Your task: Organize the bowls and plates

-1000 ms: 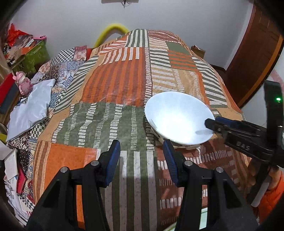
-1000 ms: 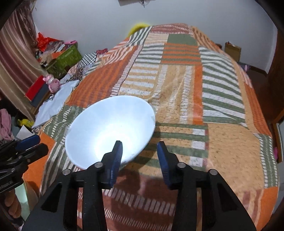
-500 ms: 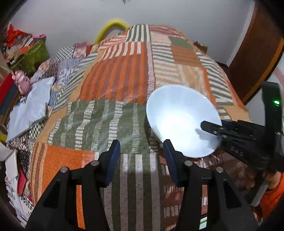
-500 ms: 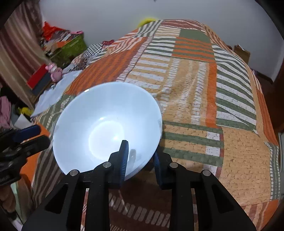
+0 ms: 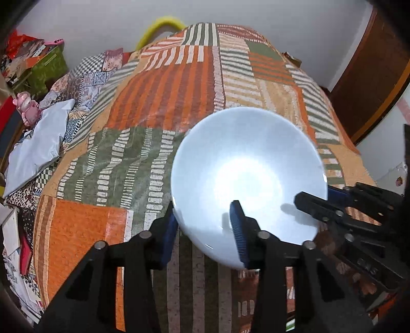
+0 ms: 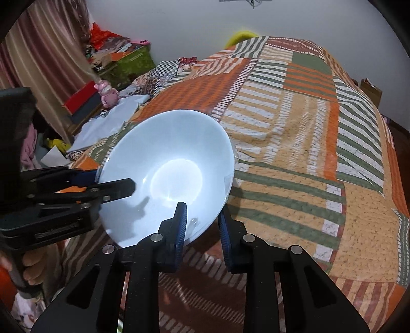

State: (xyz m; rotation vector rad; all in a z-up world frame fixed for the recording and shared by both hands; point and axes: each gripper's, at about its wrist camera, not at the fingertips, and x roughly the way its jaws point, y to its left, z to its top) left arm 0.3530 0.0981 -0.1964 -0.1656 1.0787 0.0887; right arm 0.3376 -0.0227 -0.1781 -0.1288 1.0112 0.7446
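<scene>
Both grippers have closed, left gripper [image 5: 206, 225] and right gripper [image 6: 202, 228] each pinching the bowl's [image 5: 246, 164] rim.

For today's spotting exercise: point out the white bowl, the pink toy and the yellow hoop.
white bowl [image 6: 176, 176], right wrist view, inner bottom.
pink toy [image 6: 107, 93], right wrist view, its body.
yellow hoop [image 5: 164, 24], left wrist view, top of arc.

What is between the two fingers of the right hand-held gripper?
The rim of the white bowl: the right hand-held gripper has one finger inside it and one outside, clamped on the wall. The right wrist view shows this.
</scene>
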